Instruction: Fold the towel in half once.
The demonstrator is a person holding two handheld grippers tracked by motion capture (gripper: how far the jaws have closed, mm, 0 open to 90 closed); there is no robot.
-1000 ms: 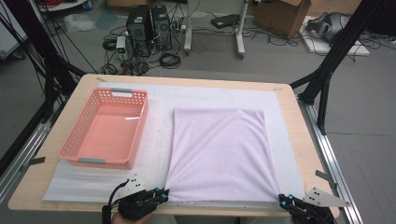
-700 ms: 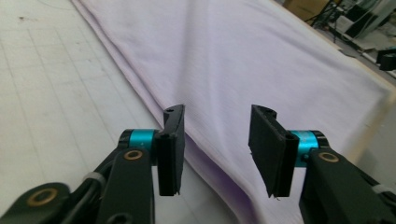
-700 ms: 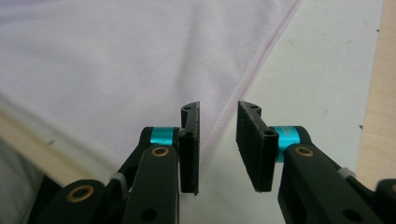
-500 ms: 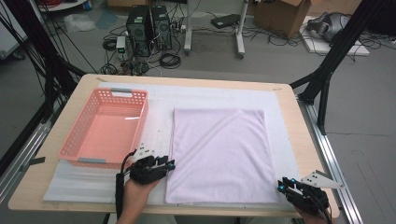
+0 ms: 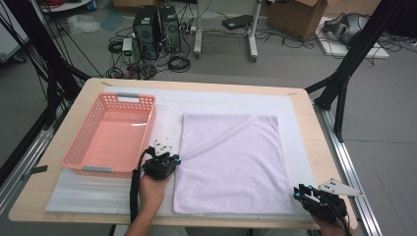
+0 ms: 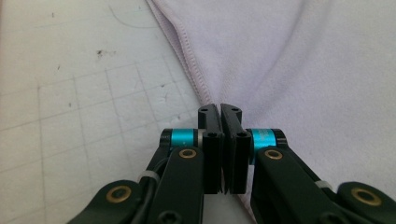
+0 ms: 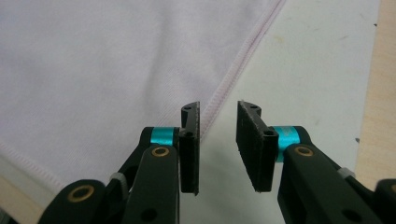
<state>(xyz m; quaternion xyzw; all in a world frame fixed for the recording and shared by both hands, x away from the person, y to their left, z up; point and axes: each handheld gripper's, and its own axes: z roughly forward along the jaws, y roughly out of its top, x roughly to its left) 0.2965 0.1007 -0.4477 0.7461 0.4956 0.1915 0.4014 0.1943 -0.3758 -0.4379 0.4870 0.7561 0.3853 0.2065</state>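
A lilac towel [image 5: 231, 162] lies flat on the white mat [image 5: 221, 101]. My left gripper [image 5: 175, 159] is at the middle of the towel's left edge. Its jaws have just been closing and now stand shut [image 6: 219, 108] on the towel's hem [image 6: 189, 65]; creases fan out from the pinch. My right gripper [image 5: 298, 191] is at the towel's near right corner. Its jaws have just been opening and stand open [image 7: 218, 109] just above the cloth. The towel's hem [image 7: 238, 70] runs under the left jaw, and nothing is pinched.
A pink plastic basket [image 5: 105, 169] stands empty on the mat left of the towel, close to my left hand. Bare mat [image 7: 303, 70] and the wooden table edge [image 5: 324, 147] lie right of the towel. Cables and computers sit on the floor beyond.
My left gripper has moved away from the near edge, up along the towel's left side, and closed on the hem. The right gripper edged slightly forward at the corner and opened.
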